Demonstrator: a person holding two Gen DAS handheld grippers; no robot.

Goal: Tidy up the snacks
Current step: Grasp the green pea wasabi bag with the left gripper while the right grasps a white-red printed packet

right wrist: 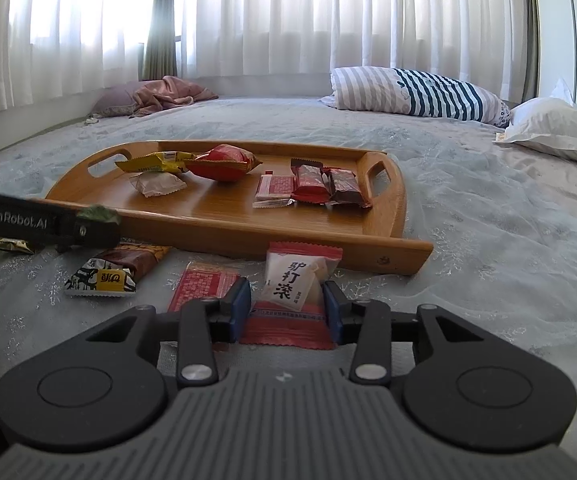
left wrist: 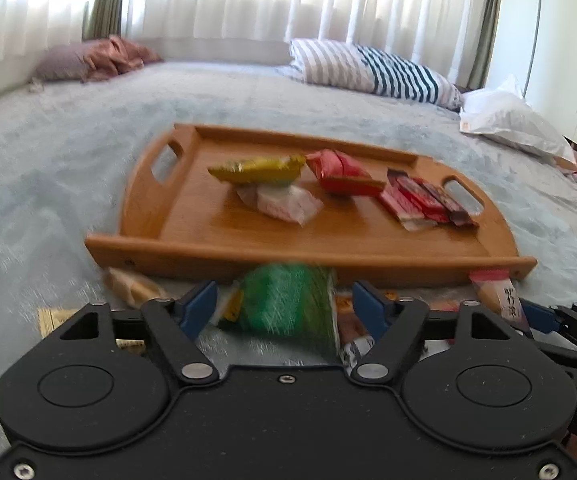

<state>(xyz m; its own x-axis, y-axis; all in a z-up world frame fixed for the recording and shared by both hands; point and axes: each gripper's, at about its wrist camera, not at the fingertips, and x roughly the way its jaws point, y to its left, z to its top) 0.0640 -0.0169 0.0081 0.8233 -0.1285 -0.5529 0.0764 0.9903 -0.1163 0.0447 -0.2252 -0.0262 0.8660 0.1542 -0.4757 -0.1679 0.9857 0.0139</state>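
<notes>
The left gripper (left wrist: 284, 306) has its blue fingers (left wrist: 198, 308) spread wide, with a blurred green crinkly snack packet (left wrist: 292, 304) between them; neither finger clearly presses on the packet, so whether it is held cannot be told. Just beyond it stands the near rim of a long wooden tray with cut-out handles (left wrist: 248, 250), which rests on a pale blue-grey bed cover (left wrist: 48, 160).

The right gripper (right wrist: 286, 308) has its blue fingers (right wrist: 240, 304) drawn in against the sides of a white and red sachet printed with black characters (right wrist: 288, 280), pinching it just in front of the tray's near rim. Beside it on the bed lie a flat red packet (right wrist: 204, 286), a brown bar with a black, white and yellow end (right wrist: 112, 270) and a gold wrapper (right wrist: 6, 245), the last partly behind the left gripper's black arm.

On the tray, toward its left end, a yellow packet (right wrist: 152, 162) and a round red packet (right wrist: 224, 162) touch each other, with a white wrapped sweet (right wrist: 158, 184) just in front of them. Toward the right end, three red and dark red bars (right wrist: 312, 184) lie side by side.

Farther back on the bed lie a striped pillow (right wrist: 420, 94), a white pillow (right wrist: 556, 128) and a crumpled pink cloth (right wrist: 164, 94), below white curtains (right wrist: 288, 20).
</notes>
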